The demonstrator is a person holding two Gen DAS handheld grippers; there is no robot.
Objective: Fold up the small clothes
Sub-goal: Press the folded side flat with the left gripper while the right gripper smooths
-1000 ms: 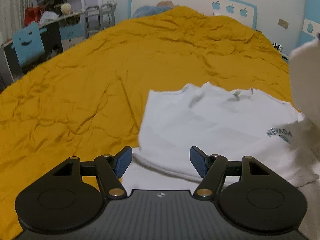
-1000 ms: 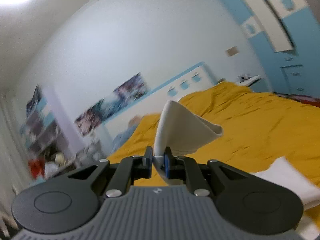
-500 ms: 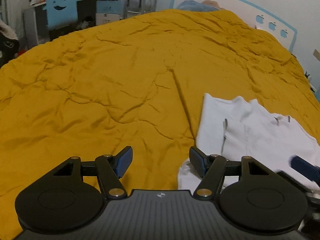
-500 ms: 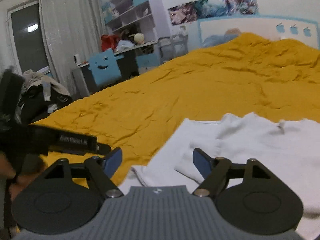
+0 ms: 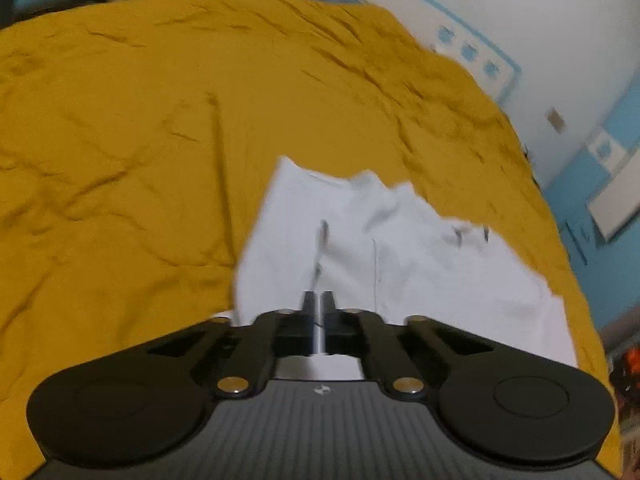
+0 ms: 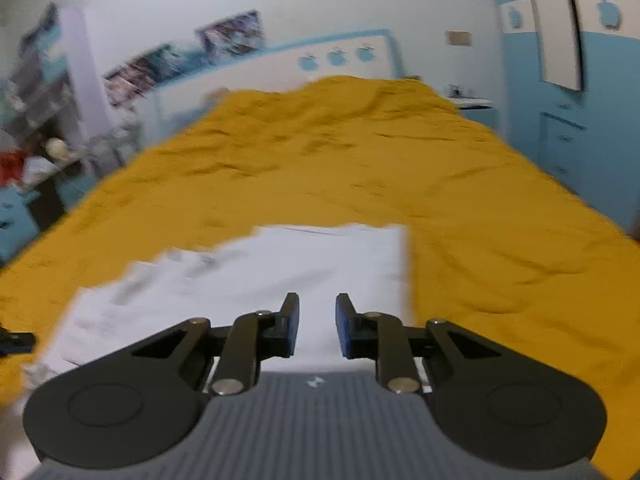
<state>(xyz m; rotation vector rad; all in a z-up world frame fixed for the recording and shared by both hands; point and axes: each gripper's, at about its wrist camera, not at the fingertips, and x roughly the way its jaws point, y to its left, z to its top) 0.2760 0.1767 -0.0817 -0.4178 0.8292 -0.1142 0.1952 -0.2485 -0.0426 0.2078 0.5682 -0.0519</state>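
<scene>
Looking over a rumpled mustard bedspread (image 5: 160, 120) that covers the bed right up to the headboard. On it, lying flat toward the near end and judged partly folded already, 1 white garment (image 5: 400, 272), with a layer doubled over its middle. Stretched with its long axis across, from one claw toward the other, not away up the bed. From the left gripper (image 5: 318, 304), directly ahead and off to the right; at its tips, the garment's near left part. Clamped fully shut there, with a thin white strip showing between the fingers; cannot tell whether a layer is truly pinched or merely seen through the slit. From the right gripper (image 6: 317, 308), straight ahead and off to the left, with the garment's straight right edge running away just right of the tips. Jaws just been closing here, now standing partly apart above the near hem, cloth below the gap and no pad visibly pressing it. Both claws about equally near, 1 at each near end, so probably set for lifting the near hem and carrying it away up the bed. No container in view.
</scene>
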